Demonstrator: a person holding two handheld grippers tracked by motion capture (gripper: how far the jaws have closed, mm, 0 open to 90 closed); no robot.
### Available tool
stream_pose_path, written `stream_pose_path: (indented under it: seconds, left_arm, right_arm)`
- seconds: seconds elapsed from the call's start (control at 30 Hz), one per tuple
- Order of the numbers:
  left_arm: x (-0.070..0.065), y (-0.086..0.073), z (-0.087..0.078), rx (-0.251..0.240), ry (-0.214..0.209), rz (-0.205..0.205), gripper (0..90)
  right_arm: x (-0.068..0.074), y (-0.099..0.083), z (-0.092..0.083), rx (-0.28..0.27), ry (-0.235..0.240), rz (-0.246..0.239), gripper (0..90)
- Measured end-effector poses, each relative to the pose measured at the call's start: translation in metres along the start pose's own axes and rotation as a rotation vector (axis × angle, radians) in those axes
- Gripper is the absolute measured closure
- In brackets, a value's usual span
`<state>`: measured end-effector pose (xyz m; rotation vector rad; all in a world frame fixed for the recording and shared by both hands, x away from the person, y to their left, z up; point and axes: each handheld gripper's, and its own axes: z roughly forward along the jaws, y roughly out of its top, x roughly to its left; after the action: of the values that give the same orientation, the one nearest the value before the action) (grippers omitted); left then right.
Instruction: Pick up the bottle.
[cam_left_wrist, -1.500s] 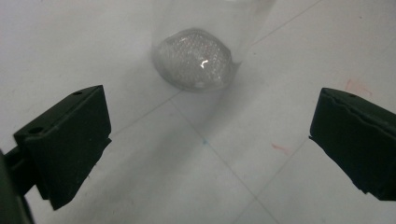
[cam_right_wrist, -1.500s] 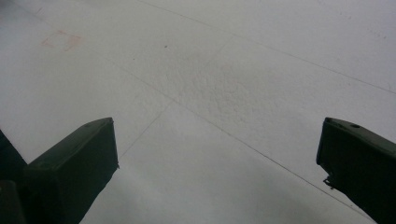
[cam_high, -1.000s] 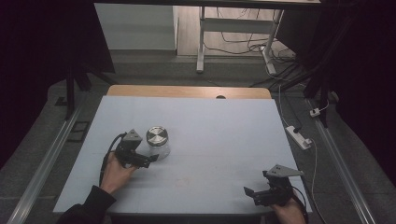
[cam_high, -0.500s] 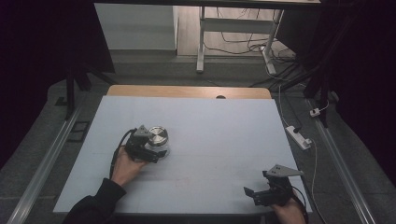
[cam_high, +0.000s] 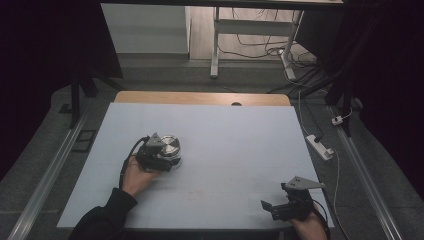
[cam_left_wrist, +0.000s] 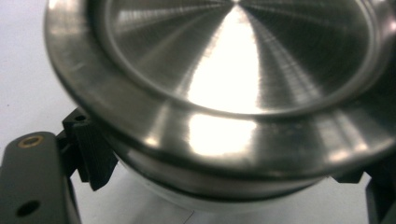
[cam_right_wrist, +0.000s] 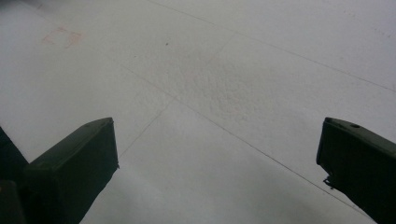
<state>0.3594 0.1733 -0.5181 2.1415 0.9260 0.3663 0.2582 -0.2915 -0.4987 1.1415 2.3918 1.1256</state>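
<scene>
The left gripper (cam_high: 167, 161) is sitting around a round, shiny silver metal tin with a lid (cam_high: 169, 147), on the left part of the pale blue table (cam_high: 240, 150). Its black jaws are touching the tin's sides, so it looks gripped, but lifting is not done. The tin is standing upright, lid facing up; being round, it has no long side. The right gripper (cam_high: 276, 210) is resting wide open, holding nothing, near the table's front edge.

My counter (cam_high: 240, 145): pale blue-grey top, wooden strip along far edge, faint seam lines crossing surface. Round steel tin (cam_high: 169, 146) sits on counter, left of centre. Faint reddish mark (cam_right_wrist: 60, 37) on surface near my right side. Rest of top bare.
</scene>
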Motion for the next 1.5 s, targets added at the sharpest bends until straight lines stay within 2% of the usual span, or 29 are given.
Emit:
stream_pose_path:
  seconds: [0.13, 0.53, 0.7, 1.17, 1.5]
  left_arm:
    - [0.0, -0.001, 0.0, -0.006, 0.001, 0.004, 15.1]
    - [-0.001, 0.004, -0.001, 0.015, 0.015, -0.015, 15.4]
    - [0.0, 0.008, -0.009, -0.002, 0.002, -0.02, 15.4]
    - [-0.008, 0.03, -0.025, -0.016, -0.036, 0.015, 15.5]
    - [-0.021, 0.048, -0.029, 0.0, -0.052, 0.086, 15.4]
  right_arm:
    - [0.0, 0.0, 0.0, 0.0, 0.0, 0.001, 0.0]
    - [0.0, 0.0, 0.0, -0.001, 0.001, -0.002, 0.0]
    - [0.0, 0.0, 0.0, -0.003, 0.001, 0.001, 0.0]
    - [0.0, 0.0, 0.0, -0.002, 0.001, 0.001, 0.0]
    - [0.0, 0.0, 0.0, -0.002, 0.001, 0.001, 0.0]
